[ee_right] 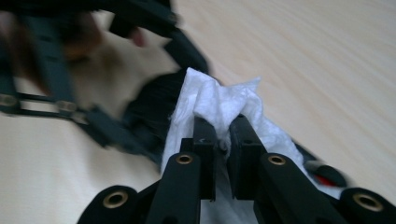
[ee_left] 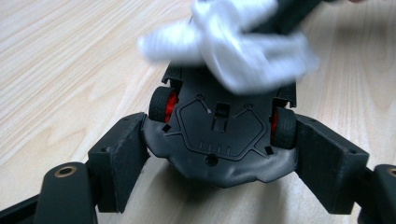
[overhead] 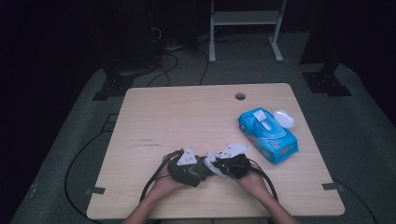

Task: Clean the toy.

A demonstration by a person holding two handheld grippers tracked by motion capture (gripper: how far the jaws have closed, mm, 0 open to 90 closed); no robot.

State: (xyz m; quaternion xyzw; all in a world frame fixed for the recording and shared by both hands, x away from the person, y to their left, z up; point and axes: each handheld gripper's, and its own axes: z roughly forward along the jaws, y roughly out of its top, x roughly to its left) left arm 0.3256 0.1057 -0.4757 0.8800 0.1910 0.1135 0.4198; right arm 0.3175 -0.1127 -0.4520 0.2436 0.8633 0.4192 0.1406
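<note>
Gripping a black toy car (ee_left: 219,135) by its flanks, the left gripper (ee_left: 219,161) has a jaw pressed against each side, the car turned belly-up so its flat black underside faces the camera. Two black wheels with red hubs show, one by each jaw. No earlier picture is at hand, so nothing is said of how those jaws moved.

Across from it, the right gripper (ee_right: 223,140) is clenched on a crumpled white wipe (ee_right: 219,105), its two jaws nearly meeting with the cloth pinched between them. In the left gripper view the wipe lies bunched over the car's far end, touching it; it is blurred there.

In the high view both grippers meet near the table's (overhead: 187,116) front edge, left gripper (overhead: 198,169) and right gripper (overhead: 218,164) close together, with the car and wipe (overhead: 212,157) between them.

Farther out, at the right of the table, lies one blue wipe pack (overhead: 268,135), its lid flipped open and a white wipe poking from the slot. Just beside its far end sits one small white oval object (overhead: 284,117); what it is I cannot tell.
</note>
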